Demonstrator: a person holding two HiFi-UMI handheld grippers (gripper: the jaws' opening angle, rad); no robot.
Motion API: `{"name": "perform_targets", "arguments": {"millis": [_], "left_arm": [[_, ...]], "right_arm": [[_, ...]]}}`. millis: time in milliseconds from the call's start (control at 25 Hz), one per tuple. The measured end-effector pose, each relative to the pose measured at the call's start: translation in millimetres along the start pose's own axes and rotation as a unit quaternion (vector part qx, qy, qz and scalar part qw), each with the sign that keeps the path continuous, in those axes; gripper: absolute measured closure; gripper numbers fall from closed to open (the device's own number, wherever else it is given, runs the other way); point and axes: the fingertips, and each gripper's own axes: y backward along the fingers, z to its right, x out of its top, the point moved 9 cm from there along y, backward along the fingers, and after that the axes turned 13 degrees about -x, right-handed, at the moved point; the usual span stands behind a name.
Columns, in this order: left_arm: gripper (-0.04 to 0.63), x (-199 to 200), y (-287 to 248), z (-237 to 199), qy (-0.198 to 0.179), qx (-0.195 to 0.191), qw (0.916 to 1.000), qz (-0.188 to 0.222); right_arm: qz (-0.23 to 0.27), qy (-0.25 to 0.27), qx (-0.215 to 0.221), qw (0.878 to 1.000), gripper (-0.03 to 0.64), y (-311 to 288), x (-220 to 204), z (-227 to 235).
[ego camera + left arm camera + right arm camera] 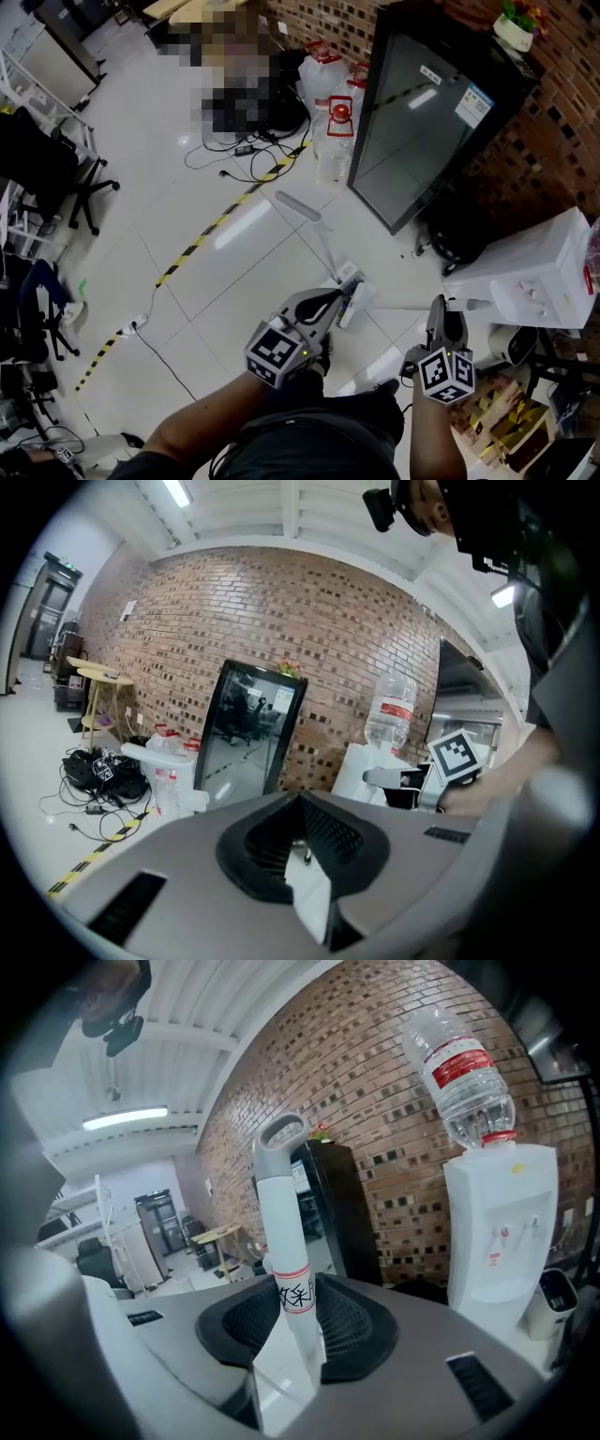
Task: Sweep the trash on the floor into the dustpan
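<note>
My left gripper (339,298) is shut on a long white handle (314,234) that runs up and to the left over the pale floor. In the left gripper view a white piece (311,897) sits pinched between the jaws, and the handle's far end (159,758) shows at the left. My right gripper (446,314) is shut on a second white handle (286,1241) with a grey loop on top and a red-lined label. From the head view I cannot tell which handle is the broom and which the dustpan. No trash stands out.
A black glass-door cabinet (422,122) leans ahead against the brick wall. To the right is a white water dispenser (534,272). Water jugs (333,112) and tangled cables (253,141) lie behind. Yellow-black tape (216,225) crosses the floor. Office chairs (56,169) stand at the left.
</note>
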Motion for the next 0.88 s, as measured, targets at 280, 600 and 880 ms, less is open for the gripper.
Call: {"name": "perform_targets", "arguments": {"millis": [280, 600, 880], "left_arm": [[0.584, 38, -17, 32, -0.024, -0.024, 0.9992, 0.02], [0.584, 86, -65, 99, -0.044, -0.046, 0.9968, 0.048], [0.584, 125, -91, 154, -0.058, -0.068, 0.994, 0.062]], "right_arm": [[0.033, 0.004, 0.005, 0.999, 0.485, 54, 56, 29], [0.088, 0.058, 0.052, 0.993, 0.486, 114, 133, 56], [0.125, 0.079, 0.041, 0.988, 0.486, 152, 185, 91]]}}
